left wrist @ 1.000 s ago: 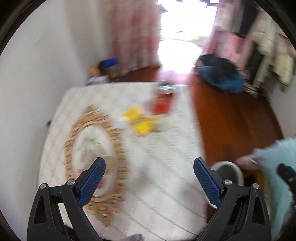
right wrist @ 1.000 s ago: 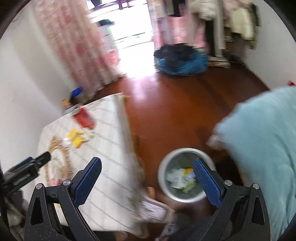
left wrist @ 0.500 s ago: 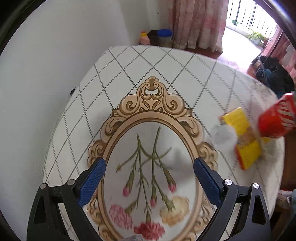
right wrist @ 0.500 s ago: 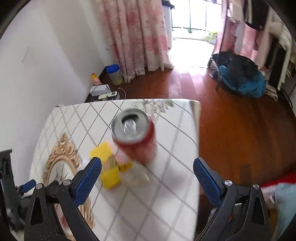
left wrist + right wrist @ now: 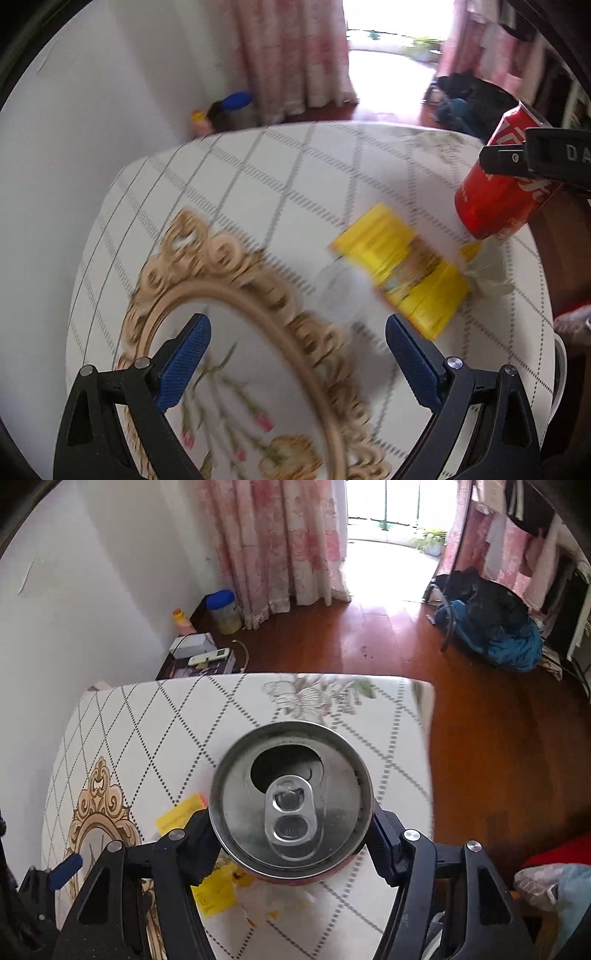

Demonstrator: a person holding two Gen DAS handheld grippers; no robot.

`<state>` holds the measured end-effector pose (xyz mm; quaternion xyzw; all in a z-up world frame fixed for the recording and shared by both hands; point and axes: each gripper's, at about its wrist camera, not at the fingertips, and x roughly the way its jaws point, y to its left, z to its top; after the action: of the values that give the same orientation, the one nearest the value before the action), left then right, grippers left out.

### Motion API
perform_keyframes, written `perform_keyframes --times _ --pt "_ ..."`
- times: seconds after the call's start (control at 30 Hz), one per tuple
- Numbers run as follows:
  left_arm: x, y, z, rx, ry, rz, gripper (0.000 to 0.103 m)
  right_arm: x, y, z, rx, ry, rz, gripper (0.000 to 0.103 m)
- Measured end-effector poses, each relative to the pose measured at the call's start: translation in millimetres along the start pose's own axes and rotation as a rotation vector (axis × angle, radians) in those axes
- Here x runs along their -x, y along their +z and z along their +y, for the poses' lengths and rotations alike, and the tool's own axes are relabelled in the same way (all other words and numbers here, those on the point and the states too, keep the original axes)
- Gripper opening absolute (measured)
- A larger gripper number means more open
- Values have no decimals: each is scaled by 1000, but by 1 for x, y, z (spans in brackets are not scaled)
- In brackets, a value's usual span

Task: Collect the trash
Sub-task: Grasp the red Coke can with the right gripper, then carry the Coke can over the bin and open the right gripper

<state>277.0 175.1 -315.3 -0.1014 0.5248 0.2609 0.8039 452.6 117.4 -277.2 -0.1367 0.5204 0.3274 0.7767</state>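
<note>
Since a moment ago the right gripper [image 5: 291, 834] has swung over from the floor side to the table and dropped down around the red aluminium drink can [image 5: 291, 797], which a second back sat untouched by the wrappers. Its jaws are closing now, blue pads right up against both sides of the can, so I'd call that a grip. The can stands upright near the right edge of the white diamond-pattern tablecloth [image 5: 147, 723], pull-tab top open and facing the camera. In the left wrist view the same can [image 5: 498, 184] shows at the far right with the other tool's black arm across it. The left gripper [image 5: 295, 354] hangs spread wide with nothing between its pads, over the gold oval flower frame printed on the cloth [image 5: 229, 295]. The yellow snack wrapper [image 5: 402, 273] lies flat just left of the can, and there's a pale crumpled thing [image 5: 340, 291] beside it, maybe clear plastic, too blurry to say.
</note>
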Motion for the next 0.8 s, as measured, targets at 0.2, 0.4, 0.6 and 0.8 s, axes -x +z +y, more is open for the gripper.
perform_keyframes --times 0.2,0.4,0.6,0.8 --pt "-13 19 -20 -101 -18 35 73 18 -8 -27 -17 -30 -10 68" --pt "-9 22 -21 -93 -62 57 16 22 -19 -42 -30 -41 5 68" --pt "0 14 -19 -68 -39 48 15 29 -28 -39 -36 -28 6 68" --pt "36 3 -6 -10 -28 -11 15 53 -41 -28 -25 -12 -22 68"
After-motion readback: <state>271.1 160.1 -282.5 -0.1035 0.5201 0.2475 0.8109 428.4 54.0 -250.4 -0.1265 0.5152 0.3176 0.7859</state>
